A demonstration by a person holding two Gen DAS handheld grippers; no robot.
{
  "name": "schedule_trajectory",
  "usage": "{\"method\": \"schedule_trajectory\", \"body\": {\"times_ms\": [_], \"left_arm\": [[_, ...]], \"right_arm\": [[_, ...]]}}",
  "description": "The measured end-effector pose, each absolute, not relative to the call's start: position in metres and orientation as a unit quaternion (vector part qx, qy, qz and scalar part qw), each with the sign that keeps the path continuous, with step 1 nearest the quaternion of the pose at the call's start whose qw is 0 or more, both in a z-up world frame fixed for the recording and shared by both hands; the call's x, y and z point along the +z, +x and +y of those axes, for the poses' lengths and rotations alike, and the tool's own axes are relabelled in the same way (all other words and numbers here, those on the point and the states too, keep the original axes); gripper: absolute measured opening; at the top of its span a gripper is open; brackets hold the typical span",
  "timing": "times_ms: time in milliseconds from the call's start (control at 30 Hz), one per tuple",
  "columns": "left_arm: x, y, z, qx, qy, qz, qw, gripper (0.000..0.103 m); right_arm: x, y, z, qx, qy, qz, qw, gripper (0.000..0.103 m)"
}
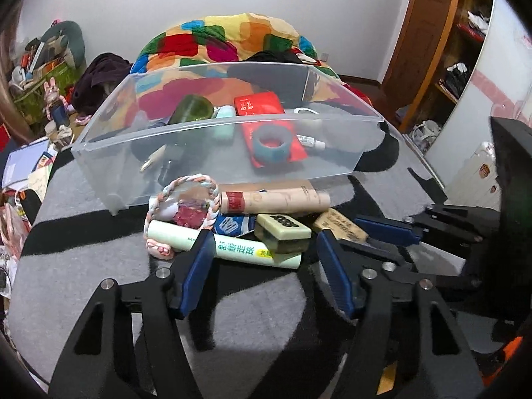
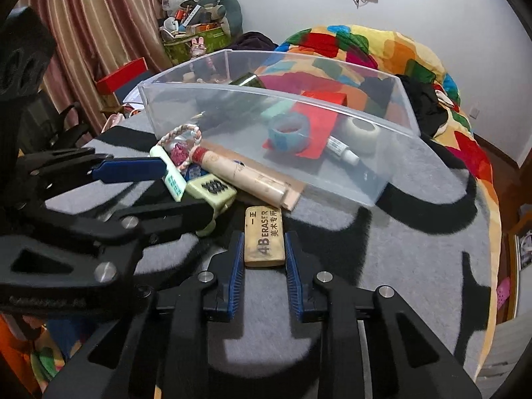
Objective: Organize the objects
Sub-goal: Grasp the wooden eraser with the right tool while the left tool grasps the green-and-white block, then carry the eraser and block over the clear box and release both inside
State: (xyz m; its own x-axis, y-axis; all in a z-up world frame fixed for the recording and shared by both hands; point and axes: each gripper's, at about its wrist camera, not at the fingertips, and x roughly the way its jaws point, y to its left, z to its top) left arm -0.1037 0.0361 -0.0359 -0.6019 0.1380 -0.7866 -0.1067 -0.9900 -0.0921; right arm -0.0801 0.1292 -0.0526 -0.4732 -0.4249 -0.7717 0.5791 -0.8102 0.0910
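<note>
A round table covered in fuzzy grey cloth with broad black curved stripes fills both views. On it sits a clear plastic bin, a long shallow trough with smooth curved walls; everything else is placed relative to this bin.

Behind the bin lies a puffy quilt in bright patches of red, yellow, orange, green and blue. Inside the bin are a flat red packet, a dark green glossy roll, a blue ring of tape, a translucent roll of tape and a small white tube.

Just in front of the bin's near wall lies a small heap. A tan cardboard cylinder with a red band rests against the wall. Beside it is a braided rope loop in pink, white and pale blue. In front of these lies a pale green tube with printed characters, and a cream-coloured rectangular tile with a dark pattern rests on top of it.

The left gripper has black arms and ridged blue pads; its jaws stand apart on either side of the green tube and the tile, not visibly pressing.

The right gripper is clamped on a beige rubber eraser, a worn block with black lettering, lying flat on the cloth in front of the heap.
</note>
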Motion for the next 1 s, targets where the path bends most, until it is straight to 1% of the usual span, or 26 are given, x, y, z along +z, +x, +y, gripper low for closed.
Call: {"method": "schedule_trajectory", "body": {"times_ms": [167, 200, 233, 267, 333, 367, 467, 700, 1000], "left_arm": [[-0.037, -0.107, 0.047, 0.897, -0.437, 0.001, 0.066, 0.064], [-0.038, -0.108, 0.05, 0.898, -0.436, 0.01, 0.063, 0.061], [-0.039, -0.107, 0.055, 0.899, -0.433, 0.025, 0.059, 0.055], [-0.041, -0.107, 0.058, 0.899, -0.432, 0.036, 0.056, 0.052], [-0.045, -0.107, 0.064, 0.898, -0.433, 0.055, 0.053, 0.034], [-0.047, -0.108, 0.066, 0.897, -0.435, 0.059, 0.052, 0.03], [-0.048, -0.106, 0.064, 0.897, -0.436, 0.058, 0.05, 0.024], [-0.035, -0.095, 0.048, 0.901, -0.428, 0.021, 0.062, 0.024], [0.0, -0.084, 0.023, 0.917, -0.392, -0.018, 0.068, 0.024]], "right_arm": [[-0.051, -0.074, 0.149, -0.857, 0.423, 0.074, 0.284, 0.022], [-0.051, -0.073, 0.153, -0.858, 0.423, 0.071, 0.282, 0.022], [-0.05, -0.072, 0.157, -0.859, 0.423, 0.067, 0.279, 0.022], [-0.05, -0.072, 0.159, -0.86, 0.423, 0.063, 0.278, 0.022], [-0.05, -0.071, 0.165, -0.861, 0.423, 0.053, 0.277, 0.022], [-0.05, -0.07, 0.166, -0.861, 0.423, 0.051, 0.277, 0.022], [-0.048, -0.071, 0.17, -0.862, 0.422, 0.042, 0.277, 0.022], [-0.034, -0.069, 0.172, -0.868, 0.406, 0.025, 0.286, 0.022], [-0.01, -0.073, 0.162, -0.876, 0.379, 0.01, 0.297, 0.022]]}}
